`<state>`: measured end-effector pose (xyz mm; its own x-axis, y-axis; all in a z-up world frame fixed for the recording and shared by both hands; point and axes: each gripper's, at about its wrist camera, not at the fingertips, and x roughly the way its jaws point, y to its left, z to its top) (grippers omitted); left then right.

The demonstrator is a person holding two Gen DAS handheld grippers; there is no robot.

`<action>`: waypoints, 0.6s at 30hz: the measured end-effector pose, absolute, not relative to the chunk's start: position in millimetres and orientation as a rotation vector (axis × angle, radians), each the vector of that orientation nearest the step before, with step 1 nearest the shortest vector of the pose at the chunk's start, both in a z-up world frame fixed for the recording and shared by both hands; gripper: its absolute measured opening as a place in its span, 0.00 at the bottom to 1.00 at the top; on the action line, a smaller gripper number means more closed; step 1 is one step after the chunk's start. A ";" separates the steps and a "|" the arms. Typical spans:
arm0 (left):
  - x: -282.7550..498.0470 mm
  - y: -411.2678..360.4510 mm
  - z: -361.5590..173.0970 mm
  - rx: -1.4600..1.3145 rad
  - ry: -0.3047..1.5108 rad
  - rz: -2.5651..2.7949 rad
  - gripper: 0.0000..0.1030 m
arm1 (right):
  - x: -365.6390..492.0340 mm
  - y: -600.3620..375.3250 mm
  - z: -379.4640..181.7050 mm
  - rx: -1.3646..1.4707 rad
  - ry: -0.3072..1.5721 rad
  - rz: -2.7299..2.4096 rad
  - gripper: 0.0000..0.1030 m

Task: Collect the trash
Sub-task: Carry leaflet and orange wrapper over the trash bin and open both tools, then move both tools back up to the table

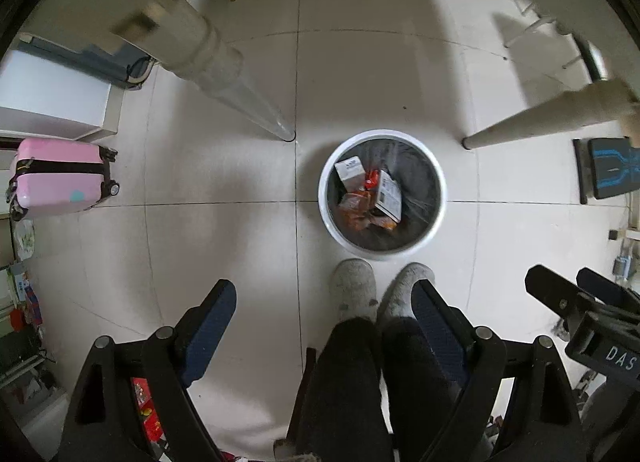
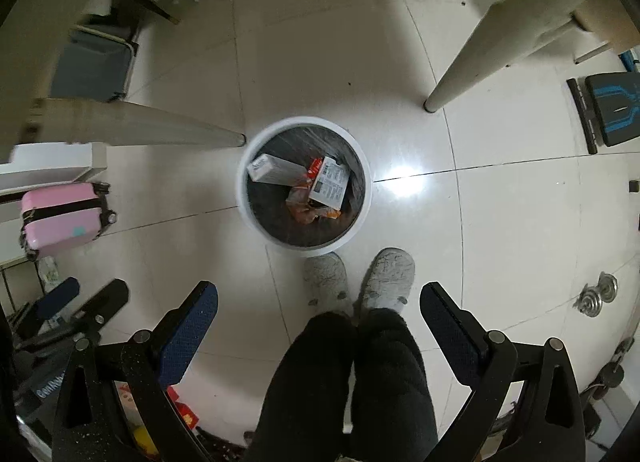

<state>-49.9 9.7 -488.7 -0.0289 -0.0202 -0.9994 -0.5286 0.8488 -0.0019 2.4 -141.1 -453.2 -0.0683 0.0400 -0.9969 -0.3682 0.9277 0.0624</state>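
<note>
A round white trash bin (image 1: 434, 177) (image 2: 244, 197) with a dark liner stands on the tiled floor far below both grippers. Inside it lie two white cartons (image 1: 389, 195) (image 2: 330, 183) and crumpled orange wrappers (image 1: 354, 207) (image 2: 306, 211). My left gripper (image 1: 324, 298) points straight down, open, with nothing between its blue-padded fingers. My right gripper (image 2: 318, 302) is also open and empty, high above the floor. The right gripper's fingers (image 1: 560, 298) show at the right edge of the left wrist view, and the left gripper's fingers (image 2: 80, 302) show at the left edge of the right wrist view.
A person's legs in dark trousers and grey slippers (image 1: 354, 288) (image 2: 386, 280) stand just in front of the bin. Table legs (image 1: 240, 97) (image 2: 472, 57) flank the bin. A pink suitcase (image 1: 60, 177) (image 2: 64, 217) stands left; a dark blue-striped pad (image 1: 612, 171) lies right.
</note>
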 end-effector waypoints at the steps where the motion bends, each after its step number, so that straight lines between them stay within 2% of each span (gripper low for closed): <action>1: -52.9 7.9 -476.5 -0.449 1.554 0.425 0.87 | -1.7 -141.7 -435.7 -0.257 1.600 0.344 0.99; 11: -40.7 22.5 -338.9 -0.426 1.374 0.461 0.87 | -13.9 -137.2 -277.3 -0.129 1.488 0.375 0.99; 18: 21.0 55.0 -291.0 -0.408 1.269 0.528 0.87 | 57.0 -112.5 -189.6 -0.081 1.369 0.399 0.99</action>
